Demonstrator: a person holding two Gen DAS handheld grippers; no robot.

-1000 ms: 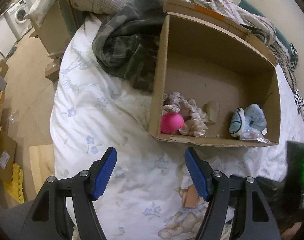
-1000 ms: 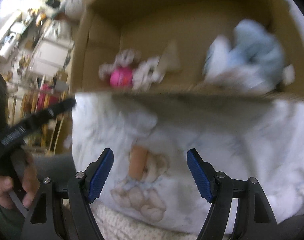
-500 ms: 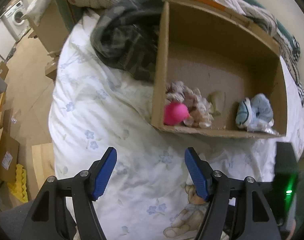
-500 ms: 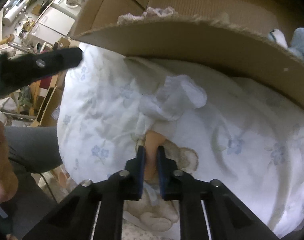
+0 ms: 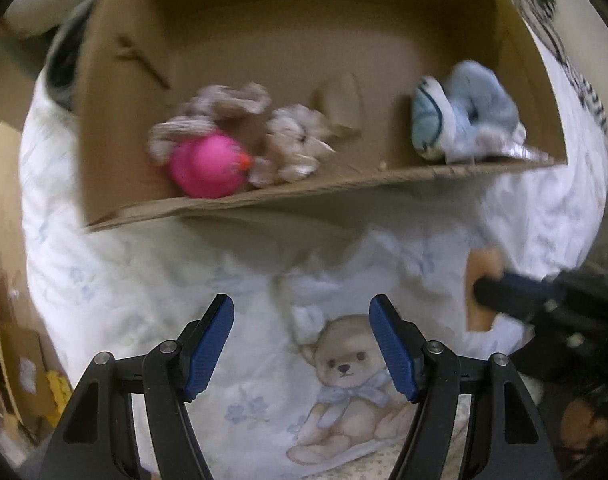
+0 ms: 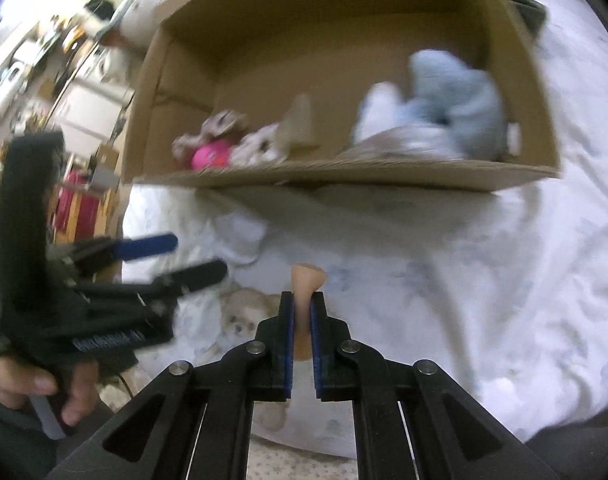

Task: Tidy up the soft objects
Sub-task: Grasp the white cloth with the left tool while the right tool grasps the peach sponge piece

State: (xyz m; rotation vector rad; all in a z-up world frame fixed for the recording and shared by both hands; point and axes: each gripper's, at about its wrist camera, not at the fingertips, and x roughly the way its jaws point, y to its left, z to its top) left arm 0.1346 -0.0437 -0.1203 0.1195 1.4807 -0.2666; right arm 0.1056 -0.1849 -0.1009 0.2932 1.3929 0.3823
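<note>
My right gripper [image 6: 302,304] is shut on a small peach-coloured soft object [image 6: 306,280] and holds it above the bedsheet, in front of the cardboard box [image 6: 344,176]. The same object [image 5: 482,268] and right gripper [image 5: 500,292] show at the right of the left wrist view. My left gripper [image 5: 302,316] is open and empty over the teddy bear print [image 5: 344,376]. In the box [image 5: 304,196] lie a pink ball [image 5: 208,164], a beige frilly toy [image 5: 296,144] and a light blue plush [image 5: 464,112].
The box stands on a white bedsheet [image 6: 464,260] with blue flowers. Dark clothing [image 5: 60,64] lies left of the box. The room floor with furniture [image 6: 64,92] drops off to the left of the bed.
My right gripper closed on the peach object and lifted it off the sheet. My left gripper moved closer to the box and stayed open.
</note>
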